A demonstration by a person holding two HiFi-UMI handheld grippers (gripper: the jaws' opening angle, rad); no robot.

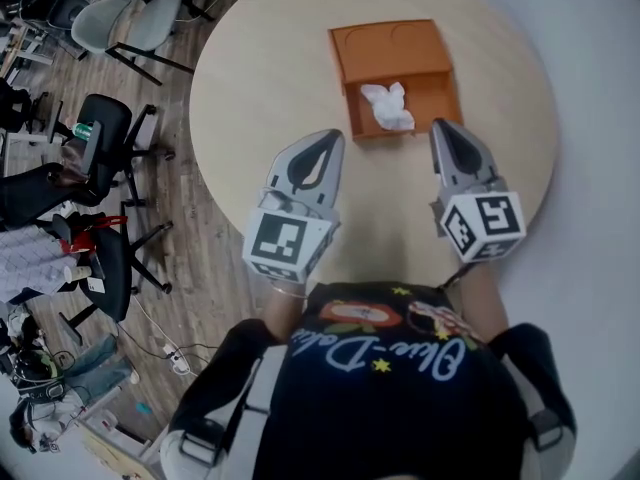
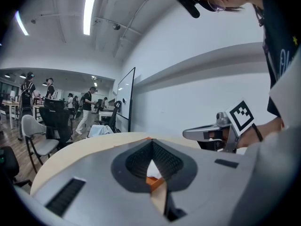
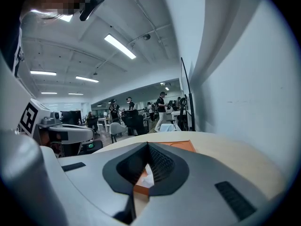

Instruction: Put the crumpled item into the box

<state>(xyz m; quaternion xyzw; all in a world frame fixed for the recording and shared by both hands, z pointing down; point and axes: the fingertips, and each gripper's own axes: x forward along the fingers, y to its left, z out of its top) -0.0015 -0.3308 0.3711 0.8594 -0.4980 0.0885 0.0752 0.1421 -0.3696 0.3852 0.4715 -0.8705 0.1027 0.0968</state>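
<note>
Left gripper (image 1: 333, 140): jaws closed tip to tip, nothing between them. It hovers above the round table (image 1: 250, 78), just short of the box's near left corner.

Right gripper (image 1: 440, 128): jaws likewise brought together and empty, hovering beside the box's near right corner. Its own view shows only a slot of daylight between the ribbed pads.

Placement, as judged: the 2 grippers flank the box front without touching it. Neither carries anything, which reads as a stand-off pose and not a reach.

Box (image 1: 395, 53): 1 orange container, resting on the far half of the table. It has a flat upper panel at the back and an open compartment at the front.

Contents: 1 crumpled item (image 1: 388, 106), white, probably paper or tissue. It lies inside the open compartment, towards its near wall and wholly within the rim. Through the left jaw gap it shows as a white scrap above an orange edge.

Task status, as judged: the item already sits in the box, so nothing appears left to carry.

Surroundings: office chairs (image 1: 100, 133) stand on wooden flooring, well apart from the table.
</note>
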